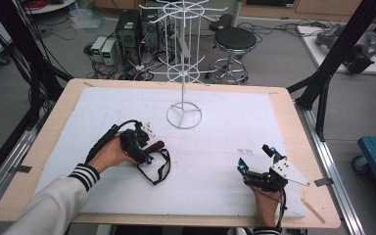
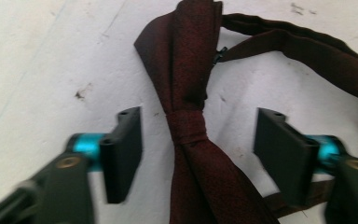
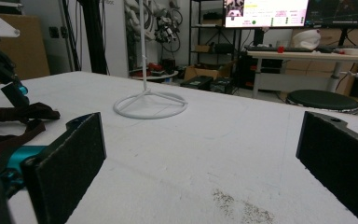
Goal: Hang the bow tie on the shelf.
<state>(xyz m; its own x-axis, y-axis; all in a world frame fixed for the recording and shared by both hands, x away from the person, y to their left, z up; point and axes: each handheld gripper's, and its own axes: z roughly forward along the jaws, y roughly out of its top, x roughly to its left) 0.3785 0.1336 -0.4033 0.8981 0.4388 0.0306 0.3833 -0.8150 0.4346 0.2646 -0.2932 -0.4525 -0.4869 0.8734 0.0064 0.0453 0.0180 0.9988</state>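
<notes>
The right tool [image 1: 257,157] rests near the front edge of the white surface [image 1: 225,127], jaws wide apart with nothing between them. Farther left, the left tool [image 2: 198,154] straddles the knot of a dark red bow tie [image 2: 186,126], pads half-closed, not touching it. Beyond stands a white wire rack [image 1: 184,63].

My desk [image 1: 301,147] has a light wooden top with rounded corners. A white foam sheet [image 1: 225,161] covers most of it, leaving a wooden margin on all sides; the sheet shows scuffs and small dark specks. On the sheet, toward the far side, stands a white wire display stand [image 1: 184,116] on a ring base. Nearer my left lies a dark red bow tie [image 2: 186,116] with its strap looped beside it, flat on the sheet.
</notes>
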